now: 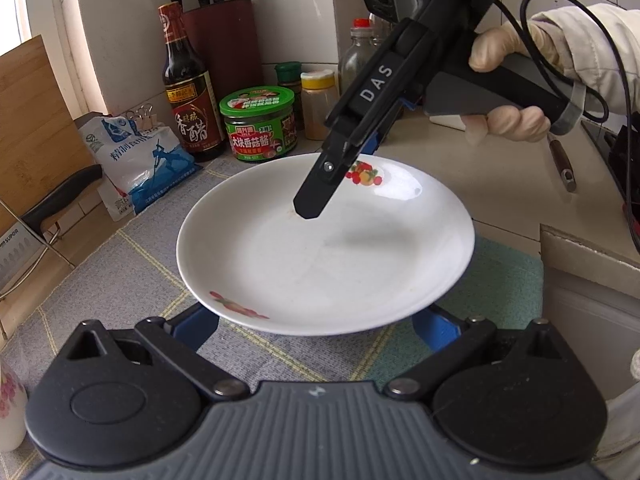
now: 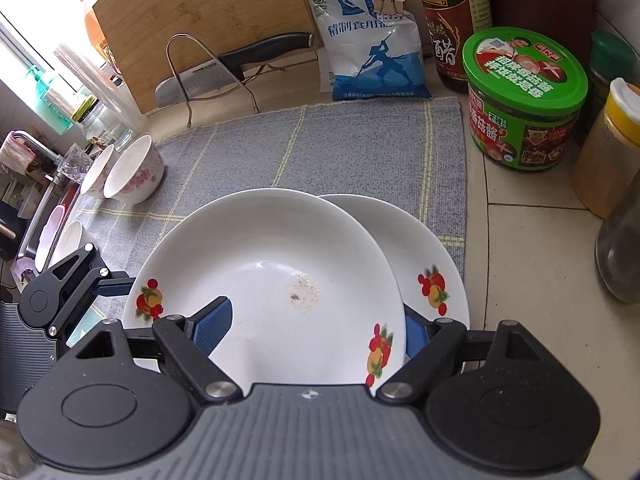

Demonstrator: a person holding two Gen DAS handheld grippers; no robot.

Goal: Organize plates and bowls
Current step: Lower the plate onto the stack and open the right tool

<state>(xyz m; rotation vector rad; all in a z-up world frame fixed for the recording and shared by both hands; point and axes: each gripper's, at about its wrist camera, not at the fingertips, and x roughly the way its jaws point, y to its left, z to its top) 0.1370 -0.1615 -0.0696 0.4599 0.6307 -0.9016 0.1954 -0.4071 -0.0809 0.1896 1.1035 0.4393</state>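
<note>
Two white plates with fruit prints overlap on the grey mat point(image 2: 360, 148). The upper plate point(image 2: 272, 264) is tilted over the lower plate point(image 2: 432, 248), which peeks out on the right. My right gripper point(image 2: 314, 332) is shut on the upper plate's rim, with one blue pad point(image 2: 212, 328) on its inner face and the other behind the rim. In the left wrist view the same plate point(image 1: 320, 256) fills the middle. My left gripper point(image 1: 318, 328) is open, its blue pads point(image 1: 200, 328) spread wide under the plate's near rim, their tips hidden.
Two flowered bowls point(image 2: 136, 172) stand on the mat's left edge beside a sink holding more dishes. A green-lidded jar point(image 2: 524, 100), vinegar bottle point(image 1: 188, 92), salt bag point(image 2: 372, 40), spice jars, a knife on a rack point(image 2: 224, 68) and a cutting board line the back. A box corner point(image 1: 592, 268) juts in at right.
</note>
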